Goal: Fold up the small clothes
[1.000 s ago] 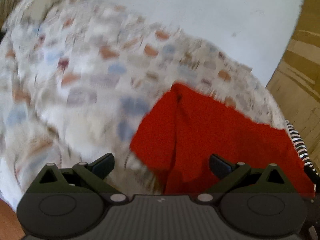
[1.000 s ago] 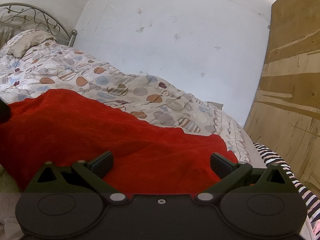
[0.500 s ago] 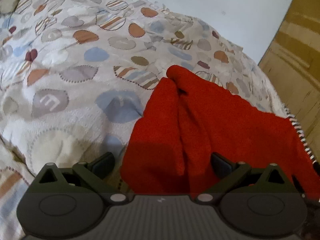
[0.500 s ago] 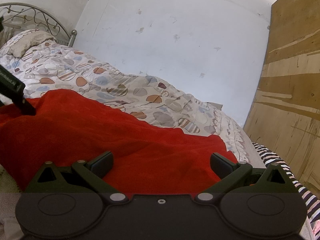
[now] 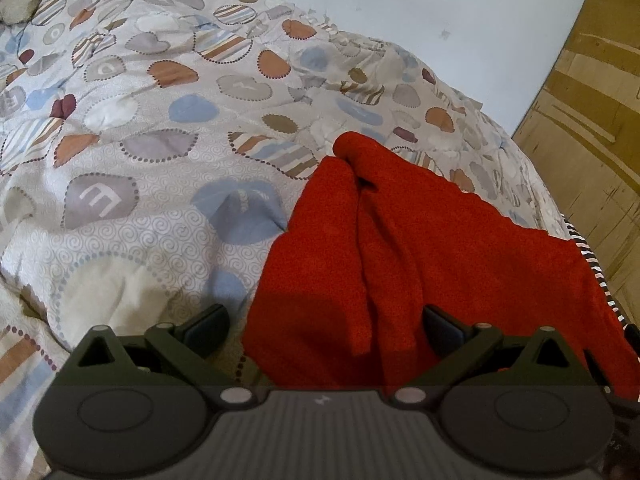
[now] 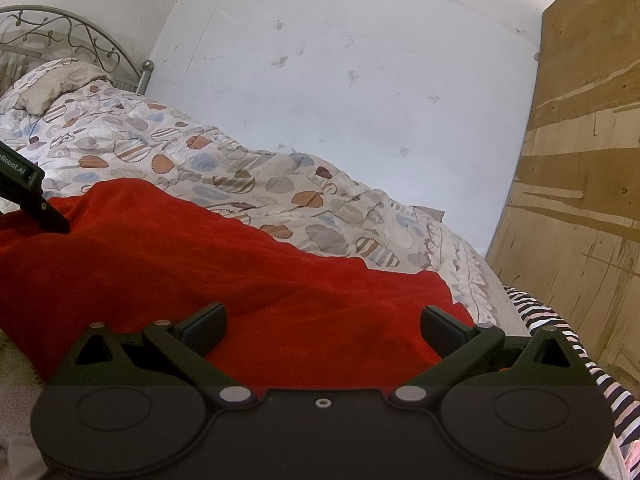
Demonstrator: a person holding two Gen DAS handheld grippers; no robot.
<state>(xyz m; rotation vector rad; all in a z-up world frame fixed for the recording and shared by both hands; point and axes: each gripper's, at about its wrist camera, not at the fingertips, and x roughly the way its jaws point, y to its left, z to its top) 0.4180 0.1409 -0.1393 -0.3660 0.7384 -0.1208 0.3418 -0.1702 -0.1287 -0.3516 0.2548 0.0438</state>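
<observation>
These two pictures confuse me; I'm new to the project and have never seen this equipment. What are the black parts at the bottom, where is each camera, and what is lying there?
No robot arm here: a person holds a two-finger gripper in each hand, each with a wide-angle camera looking forward along its fingers. The black shape at the bottom of each picture is that gripper's own body. One picture comes from the left gripper, the other from the right gripper. Both have their fingers spread open and hold nothing. In front of them a red cloth, partly bunched, lies on a bed's patterned quilt. A striped fabric shows at the right edge. The dark part at the right picture's left edge is the left gripper.
</observation>
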